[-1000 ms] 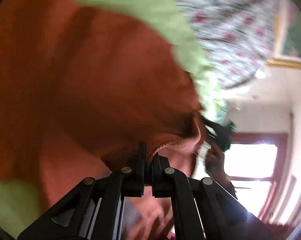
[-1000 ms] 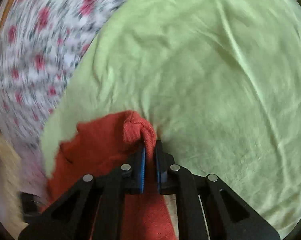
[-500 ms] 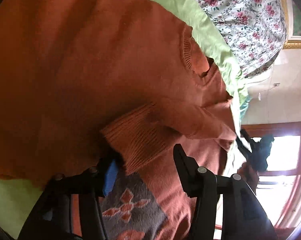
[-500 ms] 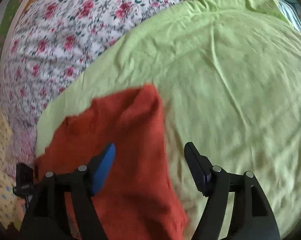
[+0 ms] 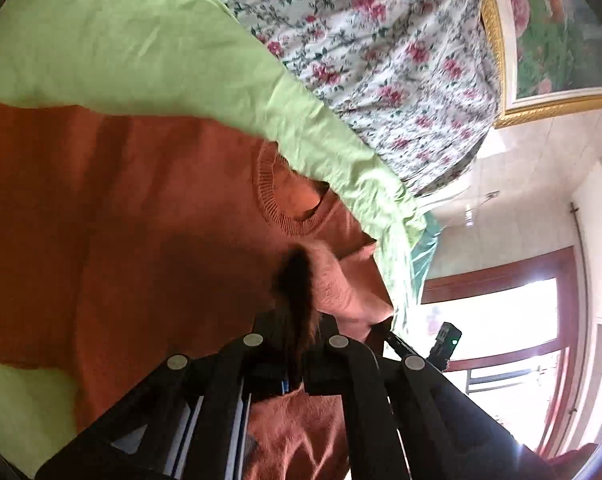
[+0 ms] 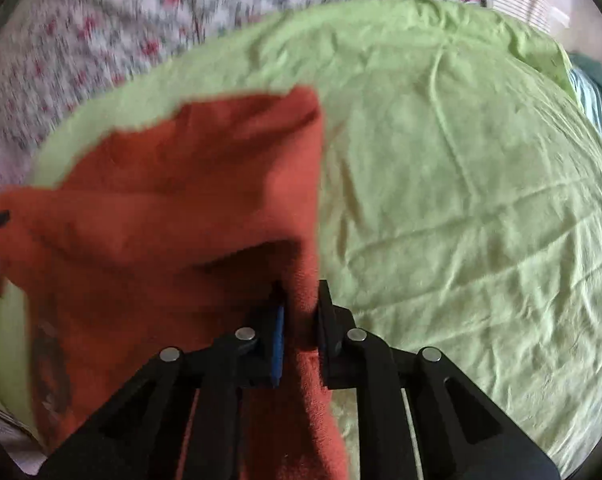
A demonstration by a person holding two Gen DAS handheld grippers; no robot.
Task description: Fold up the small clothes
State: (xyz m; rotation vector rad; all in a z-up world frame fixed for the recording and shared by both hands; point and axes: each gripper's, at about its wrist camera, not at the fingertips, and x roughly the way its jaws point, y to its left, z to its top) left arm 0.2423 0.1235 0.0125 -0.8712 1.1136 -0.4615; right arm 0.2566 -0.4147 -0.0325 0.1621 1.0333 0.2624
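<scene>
In the left view alone, the sweater's [image 5: 141, 208] ribbed collar [image 5: 273, 204] shows.

Rust-orange knit sweater [image 5: 141, 208], bunched on green sheet.

Bright daylight pours in from the window [image 5: 497, 320] at four o'clock, glaring white. The right view is blurry, most at eleven o'clock. Both pictures bend round with black corners.
</scene>
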